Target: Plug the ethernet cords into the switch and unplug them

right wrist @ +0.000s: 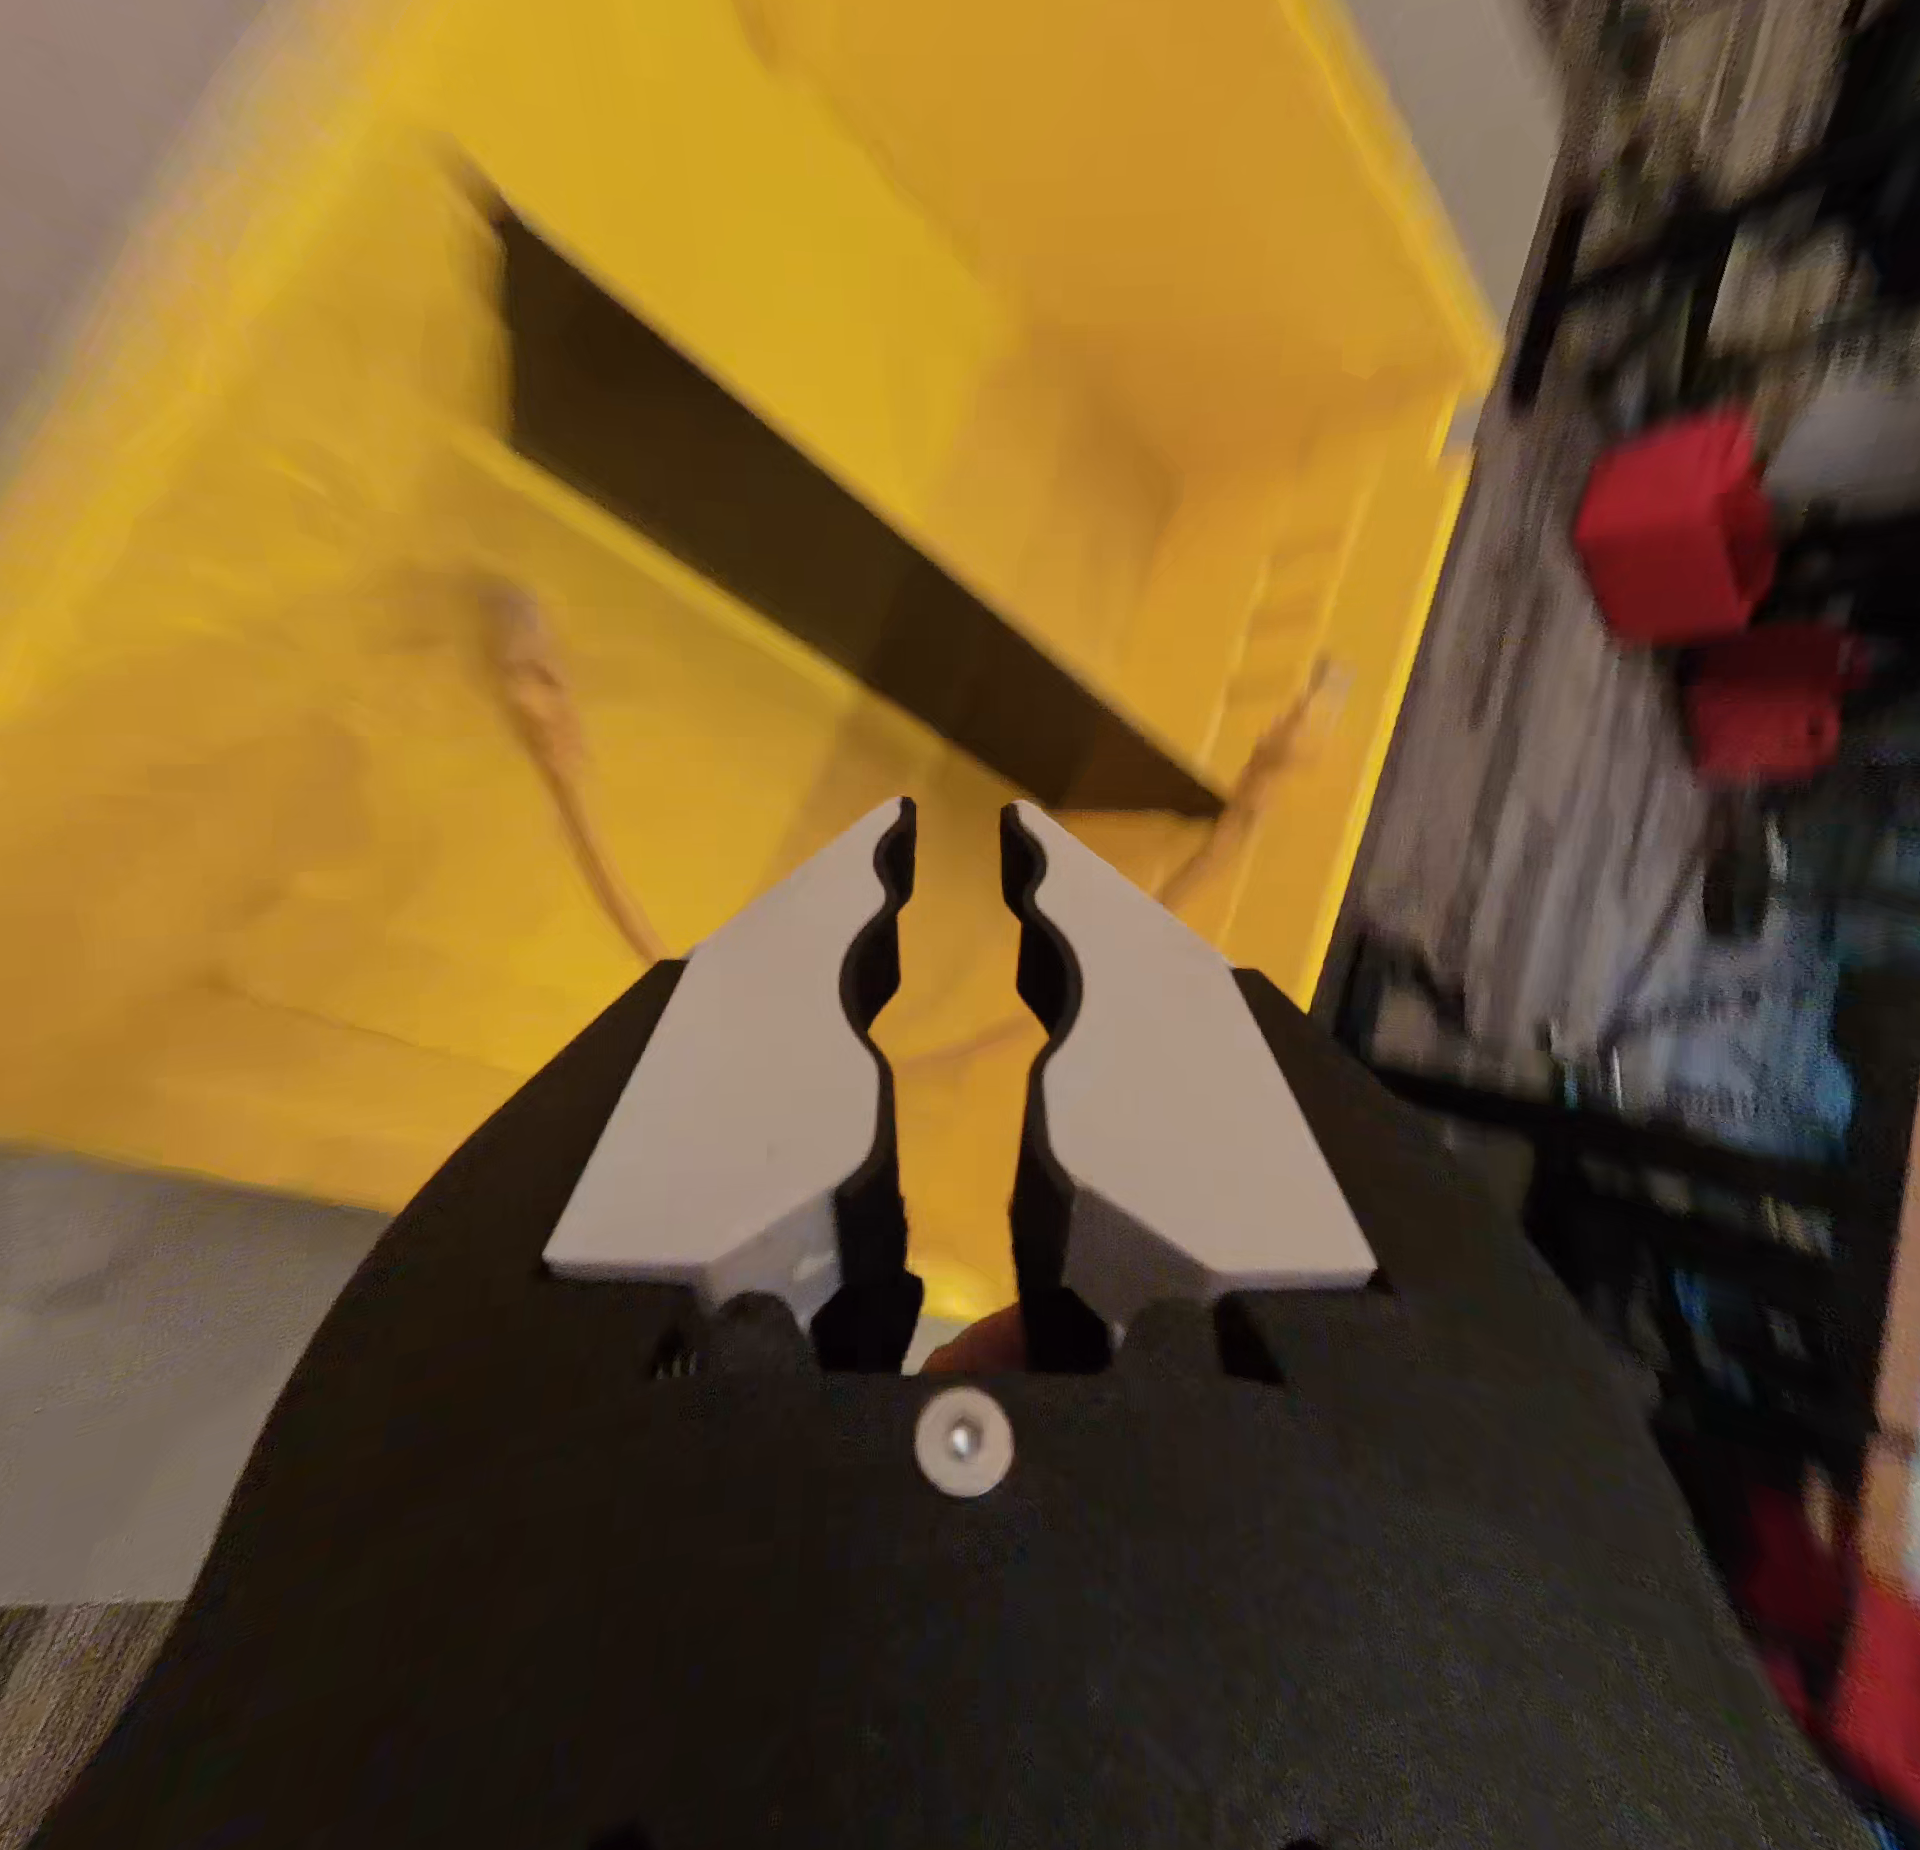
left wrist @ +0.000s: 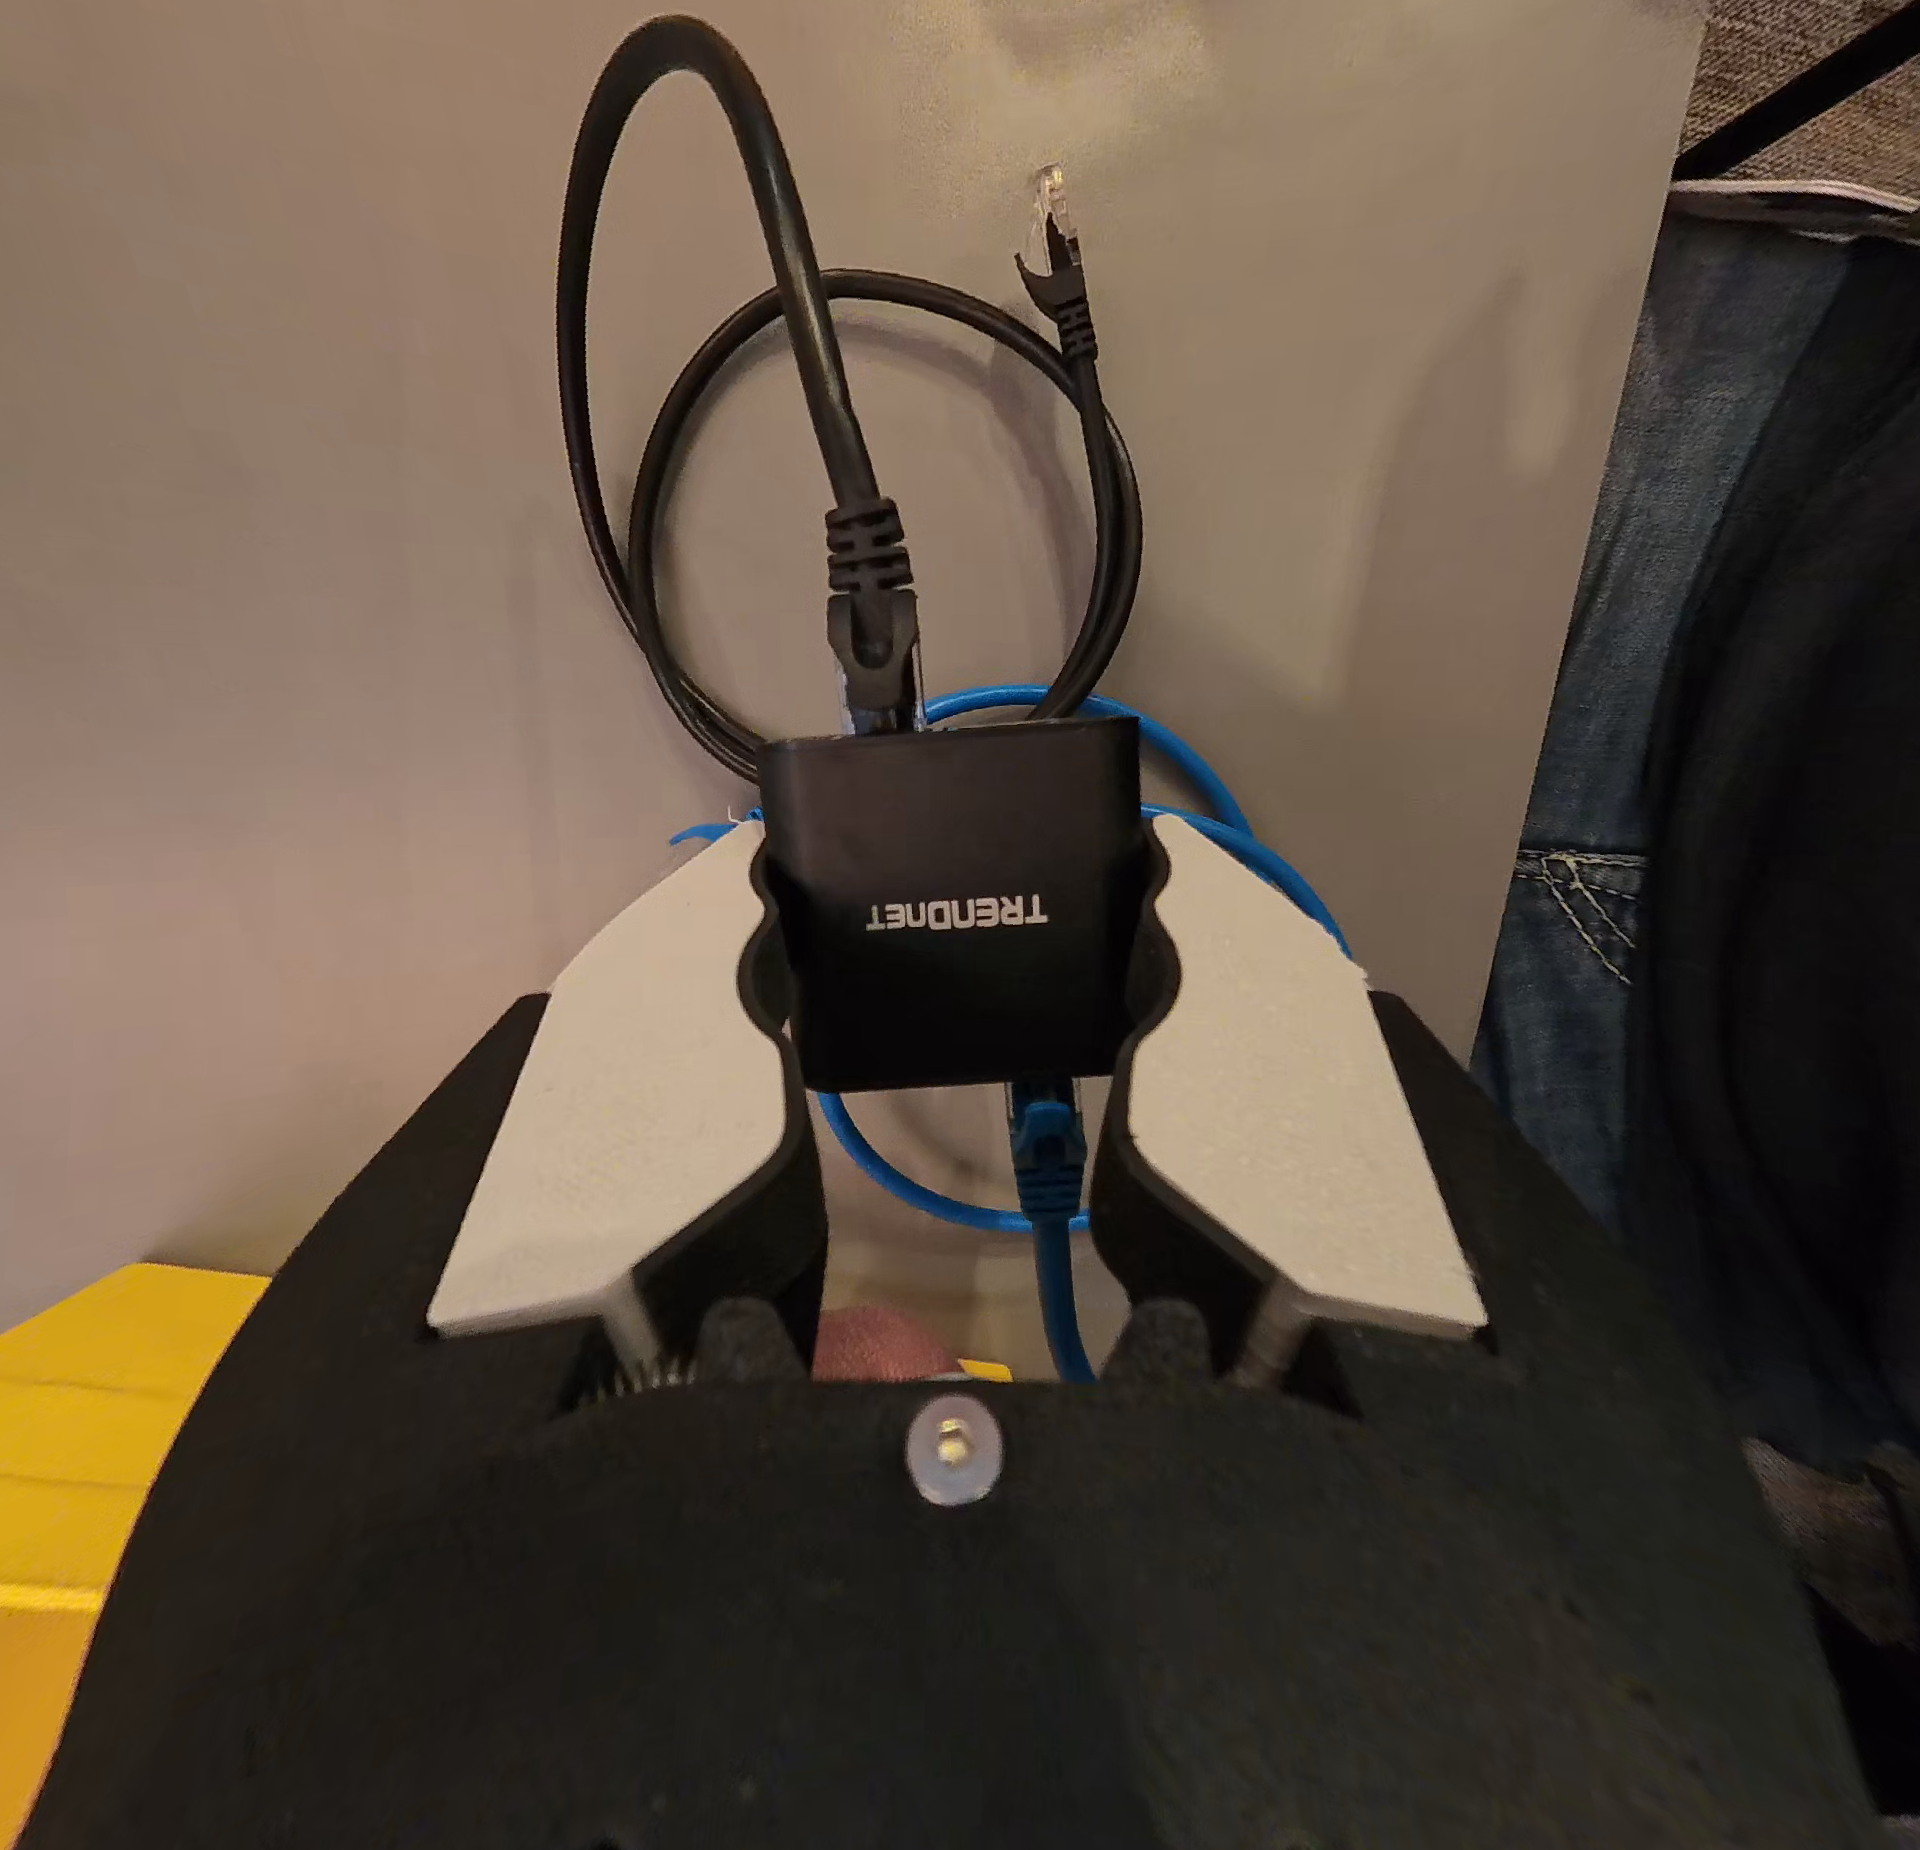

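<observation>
Right now our left gripper (left wrist: 956, 844) is clamped on the black switch (left wrist: 951, 907), one finger on each side wall, holding it above the grey tabletop (left wrist: 260, 553). One black ethernet cord (left wrist: 686, 273) has its boot (left wrist: 871, 553) and plug seated in a port on the far edge of the switch, and its other plug (left wrist: 1051, 231) lies free on the table. A blue ethernet cord (left wrist: 1049, 1156) enters the near edge, seemingly plugged in, with its slack looping under the switch.

Our right gripper (right wrist: 958, 813) holds nothing; its jaws stand a narrow gap apart, pointed at a yellow box (right wrist: 416, 709) in a heavily blurred view, so it is well away from the work. What look like yellow cords lie on that box, but we cannot make them out.

To do the next step well, we judge we should keep the left squeeze firm and the switch level, bring the right gripper round to a plug's boot, press the latch tab, and move straight along the port's axis rather than twisting
</observation>
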Action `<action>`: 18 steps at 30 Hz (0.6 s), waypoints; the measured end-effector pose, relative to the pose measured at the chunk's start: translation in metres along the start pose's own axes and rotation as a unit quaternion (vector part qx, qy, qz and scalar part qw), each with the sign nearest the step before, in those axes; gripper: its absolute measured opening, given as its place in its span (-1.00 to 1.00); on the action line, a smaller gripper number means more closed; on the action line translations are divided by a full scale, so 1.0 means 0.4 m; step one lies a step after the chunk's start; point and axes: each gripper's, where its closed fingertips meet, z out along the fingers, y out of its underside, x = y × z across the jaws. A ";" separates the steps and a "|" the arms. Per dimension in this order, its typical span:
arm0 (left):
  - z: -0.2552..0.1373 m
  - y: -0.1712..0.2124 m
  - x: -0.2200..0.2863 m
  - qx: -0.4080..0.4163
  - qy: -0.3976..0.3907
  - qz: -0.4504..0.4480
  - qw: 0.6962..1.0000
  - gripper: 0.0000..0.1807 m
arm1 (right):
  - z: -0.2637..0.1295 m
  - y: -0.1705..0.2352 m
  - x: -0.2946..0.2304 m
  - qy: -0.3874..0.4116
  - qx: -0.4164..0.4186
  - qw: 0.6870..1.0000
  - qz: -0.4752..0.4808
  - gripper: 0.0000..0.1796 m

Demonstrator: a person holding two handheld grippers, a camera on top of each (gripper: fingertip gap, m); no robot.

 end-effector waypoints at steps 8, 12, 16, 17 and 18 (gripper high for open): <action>-0.014 -0.009 0.004 0.001 -0.003 0.009 1.000 -0.31 | -0.347 -0.470 -0.324 0.013 0.347 0.910 -0.227 -0.74; -0.022 -0.012 0.020 -0.001 0.007 0.009 1.000 -0.31 | -0.371 -0.573 -0.533 -0.011 0.408 0.850 -0.332 -0.72; -0.024 -0.015 0.033 -0.001 0.023 0.000 1.000 -0.31 | -0.359 -0.643 -0.649 0.009 0.443 0.807 -0.391 -0.70; -0.024 -0.017 0.036 0.000 0.029 -0.004 1.000 -0.31 | -0.352 -0.652 -0.672 0.006 0.446 0.800 -0.402 -0.70; -0.024 -0.018 0.040 -0.001 0.034 -0.005 0.999 -0.31 | -0.342 -0.658 -0.692 0.003 0.442 0.795 -0.415 -0.71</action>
